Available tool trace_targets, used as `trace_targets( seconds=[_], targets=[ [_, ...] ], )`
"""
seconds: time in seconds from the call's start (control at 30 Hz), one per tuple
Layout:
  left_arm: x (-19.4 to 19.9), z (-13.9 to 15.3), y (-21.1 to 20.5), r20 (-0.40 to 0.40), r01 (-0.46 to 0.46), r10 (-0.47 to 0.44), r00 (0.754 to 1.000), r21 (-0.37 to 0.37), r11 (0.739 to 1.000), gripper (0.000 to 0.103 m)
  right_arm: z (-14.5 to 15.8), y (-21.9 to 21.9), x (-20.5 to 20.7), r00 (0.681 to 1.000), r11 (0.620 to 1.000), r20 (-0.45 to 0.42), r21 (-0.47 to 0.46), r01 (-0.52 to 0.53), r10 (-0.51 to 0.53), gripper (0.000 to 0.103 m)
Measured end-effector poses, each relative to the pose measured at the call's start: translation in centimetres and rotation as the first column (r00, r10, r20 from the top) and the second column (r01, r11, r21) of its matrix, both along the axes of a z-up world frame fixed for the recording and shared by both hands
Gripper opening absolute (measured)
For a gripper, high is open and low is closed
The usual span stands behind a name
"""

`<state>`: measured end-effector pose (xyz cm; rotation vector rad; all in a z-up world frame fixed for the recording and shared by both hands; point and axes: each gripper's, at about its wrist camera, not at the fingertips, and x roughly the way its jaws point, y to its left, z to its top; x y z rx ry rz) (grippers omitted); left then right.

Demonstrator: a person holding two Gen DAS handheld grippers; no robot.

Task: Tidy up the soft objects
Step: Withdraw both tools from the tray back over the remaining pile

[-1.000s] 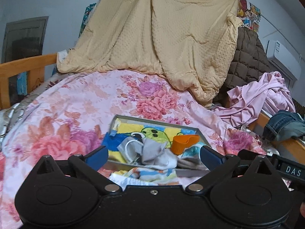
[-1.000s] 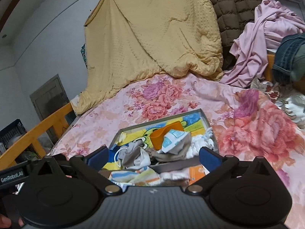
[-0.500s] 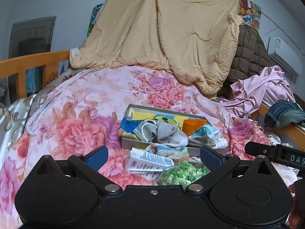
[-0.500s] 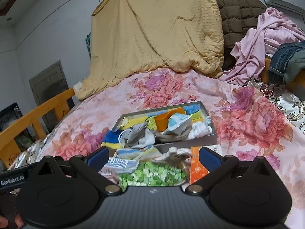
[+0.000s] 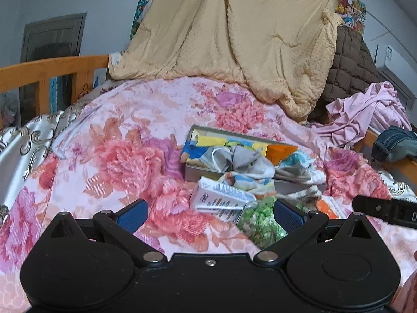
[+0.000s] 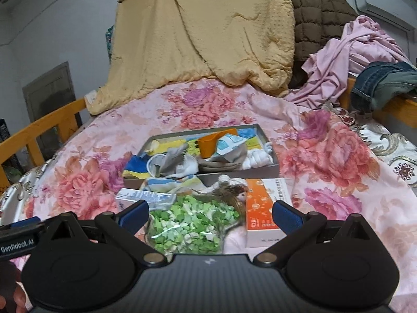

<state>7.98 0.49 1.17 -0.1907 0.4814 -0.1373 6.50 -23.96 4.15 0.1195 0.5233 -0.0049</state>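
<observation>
Currently both claws wide apart, nothing held. Left gripper (image 5: pixel 209 212) low centre of left view, hovering over floral bedspread (image 5: pixel 125 156); right gripper (image 6: pixel 209 215) low centre of right view, over bag of green pieces (image 6: pixel 186 228).

Grey tray (image 6: pixel 263 173) mid-frame in right view, centre-right in left view. Stuffed with soft items: grey sock bundle (image 6: pixel 173 163) at tray's left half, white knit cloth (image 6: pixel 258 157) at right end, beige folded cloth (image 6: pixel 221 165) centre front, orange cup (image 6: pixel 212 144) toward the back, blue-white pouch (image 6: pixel 230 140) leaning beside it. Striped blue-orange cloth (image 6: pixel 169 184) spilling over tray's front wall, partly outside.

Below tray in frame, on bedspread: white carton (image 6: pixel 144 198) lower left, orange-white box (image 6: pixel 265 215) lower right between the right fingers' span, small brownish fluffy thing (image 6: pixel 229 190) just above the bag; cannot tell what it is.

Upper frame clutter, untouched: tan quilt (image 6: pixel 203 34), pink garment (image 6: pixel 357 52) upper right, denim piece (image 6: pixel 383 83) right edge. Left view also catches tip of the other gripper at right edge.

Step, judged: survey/approach stage, no pick begun; sorting unfinished since striped cloth hangs out and loose items sit outside tray.

Next move likely calls for: lowering one gripper onto the striped cloth or fluffy item, pinching a bunched fold rather than a flat edge, lifting clear of the cartons, tucking into tray. Risk: dragging bag or carton along with fabric.
</observation>
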Motion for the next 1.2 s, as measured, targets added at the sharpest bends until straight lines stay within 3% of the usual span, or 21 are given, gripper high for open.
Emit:
trace_targets(
  seconds=[0.17, 0.67, 1.2],
  targets=[
    [0.3, -0.5, 0.1, -0.022, 0.000, 0.001, 1.000, 0.013, 1.000, 0.102, -0.9, 0.2, 0.3, 0.998, 1.000, -0.069, -0.006, 0.009, -0.010, 0.103],
    [0.4, -1.2, -0.6, -0.051, 0.020, -0.017, 0.999, 0.053, 0.998, 0.102, -1.9, 0.9, 1.3, 0.987, 0.998, -0.155, -0.061, 0.033, -0.042, 0.103],
    [0.7, -1.7, -1.0, -0.097, 0.031, -0.024, 0.995, 0.076, 0.997, 0.102, -2.8, 2.1, 2.2, 0.977, 0.996, -0.212, -0.083, -0.030, 0.012, 0.103]
  ],
)
